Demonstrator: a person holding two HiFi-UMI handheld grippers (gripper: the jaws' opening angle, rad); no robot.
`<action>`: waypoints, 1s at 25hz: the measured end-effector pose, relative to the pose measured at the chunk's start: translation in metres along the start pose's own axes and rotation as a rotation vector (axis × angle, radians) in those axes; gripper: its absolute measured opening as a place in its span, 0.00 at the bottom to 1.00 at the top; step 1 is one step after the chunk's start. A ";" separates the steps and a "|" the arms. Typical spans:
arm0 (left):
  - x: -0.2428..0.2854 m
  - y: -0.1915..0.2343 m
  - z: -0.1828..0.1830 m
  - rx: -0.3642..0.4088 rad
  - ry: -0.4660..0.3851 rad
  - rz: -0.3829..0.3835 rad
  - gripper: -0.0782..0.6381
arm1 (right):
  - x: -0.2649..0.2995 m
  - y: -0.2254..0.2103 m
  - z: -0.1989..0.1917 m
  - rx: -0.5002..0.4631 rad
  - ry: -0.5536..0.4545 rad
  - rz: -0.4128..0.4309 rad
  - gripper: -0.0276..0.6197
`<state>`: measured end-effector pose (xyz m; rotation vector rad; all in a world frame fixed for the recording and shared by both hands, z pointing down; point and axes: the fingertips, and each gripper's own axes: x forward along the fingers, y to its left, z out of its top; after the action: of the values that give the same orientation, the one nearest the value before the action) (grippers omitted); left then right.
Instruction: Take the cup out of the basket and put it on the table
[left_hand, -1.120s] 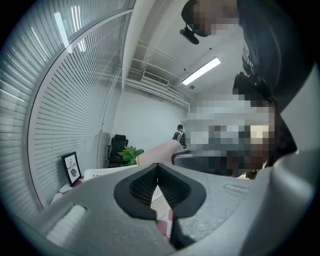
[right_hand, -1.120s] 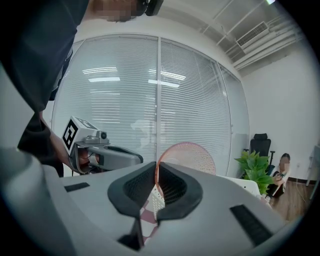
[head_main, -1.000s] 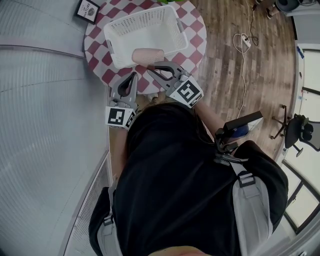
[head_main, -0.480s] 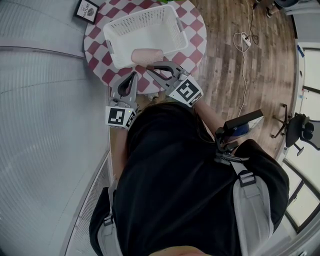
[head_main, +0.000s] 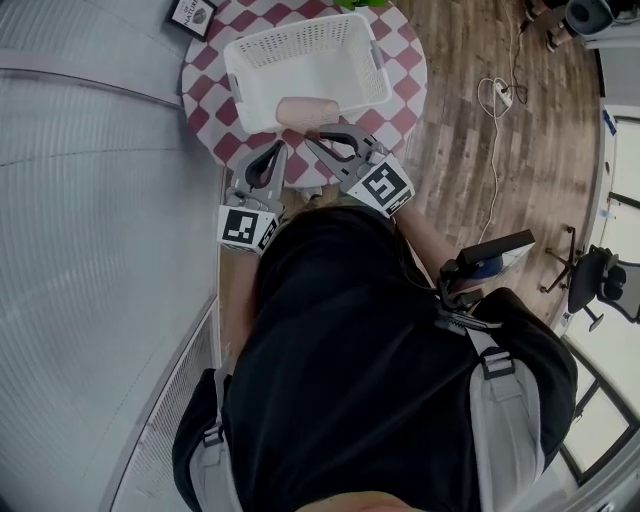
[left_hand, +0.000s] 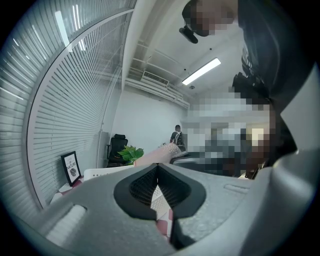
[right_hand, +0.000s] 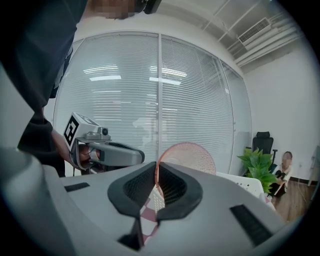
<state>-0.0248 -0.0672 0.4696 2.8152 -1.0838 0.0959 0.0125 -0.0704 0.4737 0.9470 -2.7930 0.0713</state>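
A round counter (head_main: 408, 72) under a red-and-white checked cloth stood beside a wall of blinds and carried a white basket (head_main: 300, 65). The right tongs (head_main: 320, 134) pinched the rim of the pink cup (head_main: 305, 109), which hung on its side at the basket's near rim. The left tongs (head_main: 277, 152) were closed on nothing just beside them.

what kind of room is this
Most likely an office: a black swivel chair, slatted blinds across a glass wall, and a potted plant in front of the chair.
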 end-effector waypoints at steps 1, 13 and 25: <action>0.000 0.000 -0.001 0.000 0.002 -0.001 0.12 | 0.000 0.000 0.001 -0.002 0.000 -0.001 0.08; -0.001 0.001 0.002 -0.005 0.005 0.003 0.12 | 0.002 0.001 0.004 -0.009 0.005 0.008 0.08; 0.001 0.012 -0.010 -0.015 0.015 0.006 0.12 | 0.013 0.001 -0.005 -0.013 0.016 0.012 0.08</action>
<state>-0.0326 -0.0750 0.4807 2.7940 -1.0850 0.1082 0.0025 -0.0774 0.4808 0.9233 -2.7810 0.0623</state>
